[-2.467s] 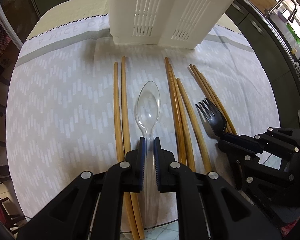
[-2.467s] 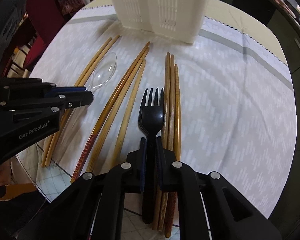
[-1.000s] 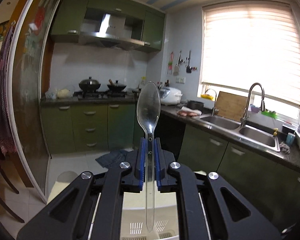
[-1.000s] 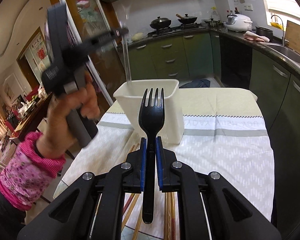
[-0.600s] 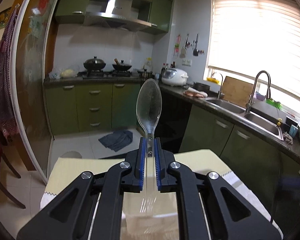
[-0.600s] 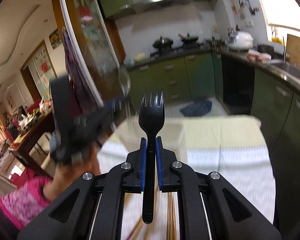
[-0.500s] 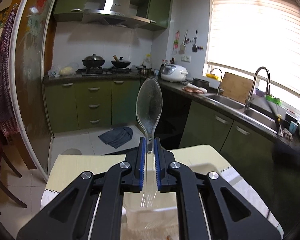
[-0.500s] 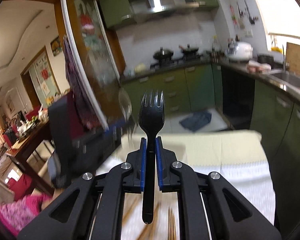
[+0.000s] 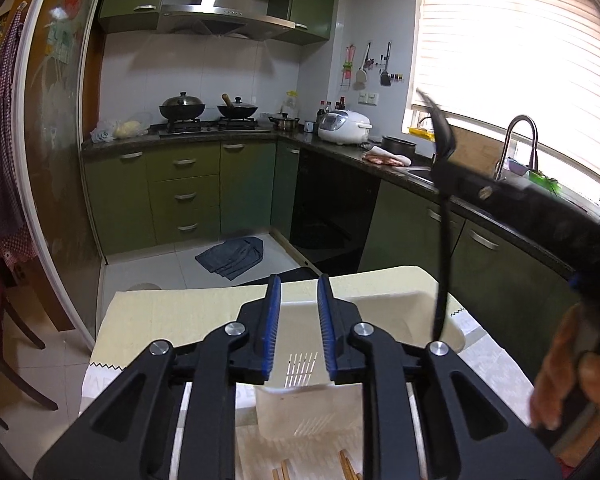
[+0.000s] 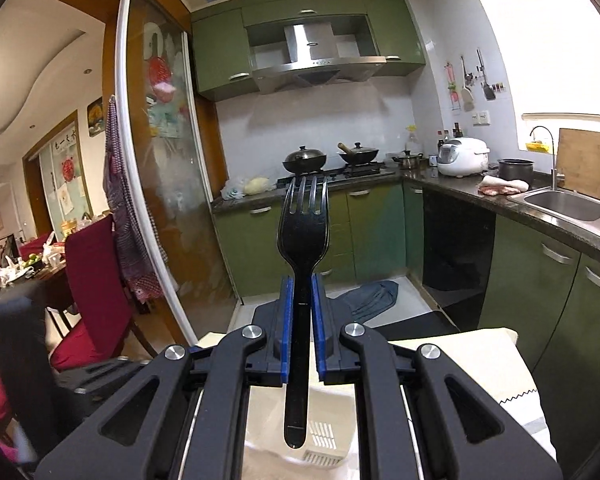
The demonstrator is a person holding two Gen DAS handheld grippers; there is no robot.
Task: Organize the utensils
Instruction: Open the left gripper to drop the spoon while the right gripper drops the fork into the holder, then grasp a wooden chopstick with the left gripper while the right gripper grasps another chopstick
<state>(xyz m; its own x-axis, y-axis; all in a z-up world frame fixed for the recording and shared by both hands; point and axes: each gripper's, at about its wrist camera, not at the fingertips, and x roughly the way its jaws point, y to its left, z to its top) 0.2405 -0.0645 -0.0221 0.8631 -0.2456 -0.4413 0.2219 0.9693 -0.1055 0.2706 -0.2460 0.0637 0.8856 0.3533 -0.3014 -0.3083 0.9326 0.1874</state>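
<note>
my left fingers (image 9: 298,322) have just been opening and nothing sits between them now: the clear spoon they held a moment ago has gone, probably into the white bin (image 9: 384,312) below. my right fingers (image 10: 300,320) clench the black fork (image 10: 303,224) above that bin.

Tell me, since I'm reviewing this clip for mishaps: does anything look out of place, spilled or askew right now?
Only one thing: a dark cloth lies crumpled on the kitchen floor by the cabinets. The black fork sits upright in the right gripper over the white utensil holder; the left gripper is open and empty.
</note>
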